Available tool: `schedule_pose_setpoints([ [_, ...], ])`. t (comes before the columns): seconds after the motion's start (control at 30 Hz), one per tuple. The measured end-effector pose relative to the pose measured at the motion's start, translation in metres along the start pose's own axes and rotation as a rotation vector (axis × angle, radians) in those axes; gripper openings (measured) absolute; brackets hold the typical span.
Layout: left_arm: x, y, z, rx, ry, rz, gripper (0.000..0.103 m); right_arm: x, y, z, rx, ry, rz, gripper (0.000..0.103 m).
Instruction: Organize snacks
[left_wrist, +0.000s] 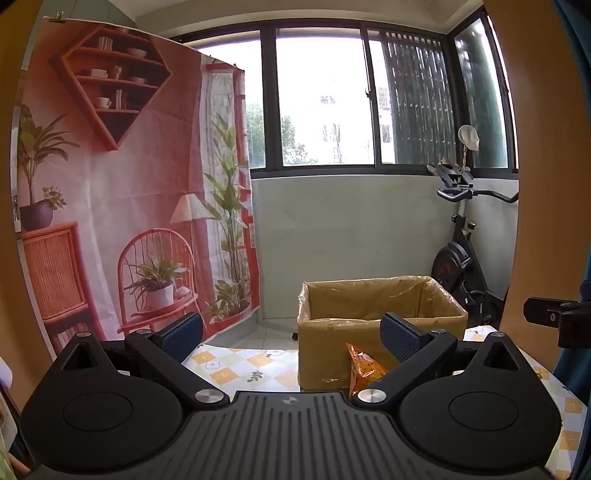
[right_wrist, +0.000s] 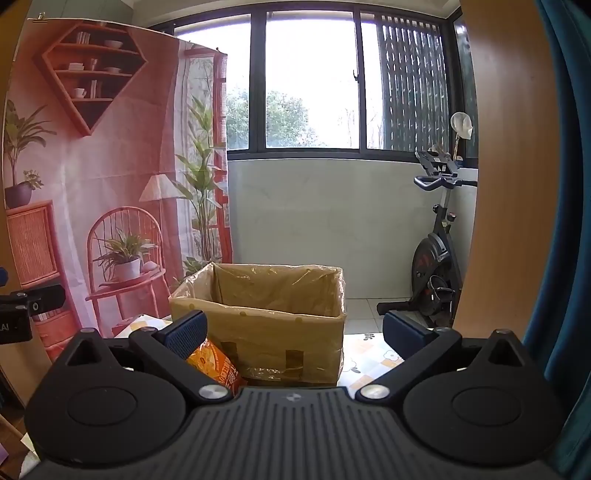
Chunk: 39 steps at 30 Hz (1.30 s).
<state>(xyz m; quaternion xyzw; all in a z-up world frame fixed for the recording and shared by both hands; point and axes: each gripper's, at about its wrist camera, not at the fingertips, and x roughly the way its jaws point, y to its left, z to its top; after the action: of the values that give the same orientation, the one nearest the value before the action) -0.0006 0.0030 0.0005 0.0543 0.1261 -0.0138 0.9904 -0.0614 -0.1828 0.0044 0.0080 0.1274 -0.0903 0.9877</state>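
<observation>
Behind the cardboard box (left_wrist: 380, 332) we see a pale wall under a dark-framed window (left_wrist: 317, 99), with an exercise bike (left_wrist: 458, 254) right of the box and a printed backdrop (left_wrist: 122, 177) left of it. We have the box sitting on a checked tablecloth (left_wrist: 236, 365), top open, lined with clear plastic; we can't see its contents from either view.

Left gripper (left_wrist: 291, 332): fingers spread wide, nothing between the pads, pointed at the box's left front corner. Right gripper (right_wrist: 295, 328): also spread wide, holding nothing, box centred between its fingers (right_wrist: 186, 332).

Orange snack bag (left_wrist: 364, 369) lies on the cloth just in front of the box, on the near side. In the left wrist view it sits just beside the right-hand finger, partly hidden by it. In the right wrist view the same bag (right_wrist: 214, 363) sits under the left-hand finger; we can't tell if they're touching.
</observation>
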Motion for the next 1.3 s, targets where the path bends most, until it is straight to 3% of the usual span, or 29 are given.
schedule_pose_setpoints([
  [1.3,0.003,0.003,0.0,-0.025,0.026,-0.012,0.103,0.01,-0.003,-0.002,0.006,0.009,0.0,0.103],
])
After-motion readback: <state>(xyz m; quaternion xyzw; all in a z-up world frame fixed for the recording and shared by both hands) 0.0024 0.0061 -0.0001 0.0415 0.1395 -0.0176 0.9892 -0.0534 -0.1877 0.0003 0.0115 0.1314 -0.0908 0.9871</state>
